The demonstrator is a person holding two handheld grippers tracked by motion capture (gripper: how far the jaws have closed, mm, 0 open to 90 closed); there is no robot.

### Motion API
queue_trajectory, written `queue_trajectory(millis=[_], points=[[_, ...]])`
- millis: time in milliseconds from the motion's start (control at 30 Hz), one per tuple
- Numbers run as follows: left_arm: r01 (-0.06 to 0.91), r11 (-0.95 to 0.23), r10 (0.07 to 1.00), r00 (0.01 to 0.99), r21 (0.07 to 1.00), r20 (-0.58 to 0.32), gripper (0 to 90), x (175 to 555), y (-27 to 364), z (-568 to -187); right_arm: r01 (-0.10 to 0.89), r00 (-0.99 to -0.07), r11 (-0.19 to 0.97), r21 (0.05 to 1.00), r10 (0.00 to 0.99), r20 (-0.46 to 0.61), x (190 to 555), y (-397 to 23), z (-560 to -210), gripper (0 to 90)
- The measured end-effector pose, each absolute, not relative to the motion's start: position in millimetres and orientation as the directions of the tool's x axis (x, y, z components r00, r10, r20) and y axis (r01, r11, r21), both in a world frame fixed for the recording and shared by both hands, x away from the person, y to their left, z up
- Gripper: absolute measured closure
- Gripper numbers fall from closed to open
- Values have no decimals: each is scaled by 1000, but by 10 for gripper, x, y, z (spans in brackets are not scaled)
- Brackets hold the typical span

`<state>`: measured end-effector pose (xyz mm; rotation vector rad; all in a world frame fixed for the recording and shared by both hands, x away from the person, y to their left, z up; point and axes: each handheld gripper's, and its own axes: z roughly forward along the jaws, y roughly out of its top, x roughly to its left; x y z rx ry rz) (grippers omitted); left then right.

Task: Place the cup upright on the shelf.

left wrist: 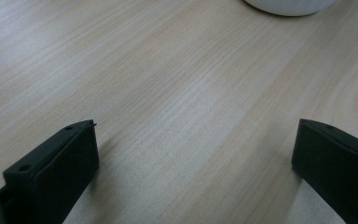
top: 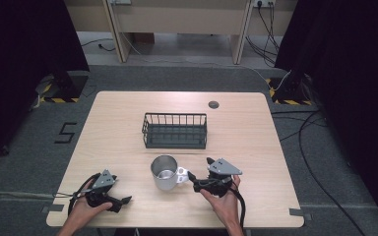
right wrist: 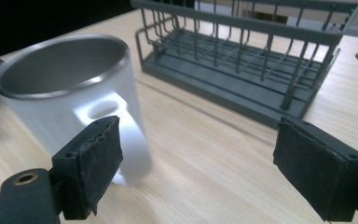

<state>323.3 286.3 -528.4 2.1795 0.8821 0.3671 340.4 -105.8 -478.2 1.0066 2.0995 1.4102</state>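
One pale wood table [top: 256,147], grey carpet [top: 325,162], dark curtains [top: 24,49]

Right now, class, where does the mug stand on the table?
In the high view the mug stands near the table's middle, just before the wire rack, beside the right gripper.

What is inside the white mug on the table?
The mug appears empty: its grey metal inner wall and part of its bottom show bare in the high view. The near wall covers the rest of the bottom.
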Motion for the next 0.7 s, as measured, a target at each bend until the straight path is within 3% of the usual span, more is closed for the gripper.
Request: queue_trajectory(millis=[267,700], points=[[479,-487,692,722,731,-12,0,3233,2863,-5284,251,-774,159,955,625,100,3345,-837,-4665,149],[479,-487,692,722,731,-12,0,3233,2863,-5284,214,-826,226,950,561,53,3449,-480,-4687,150]])
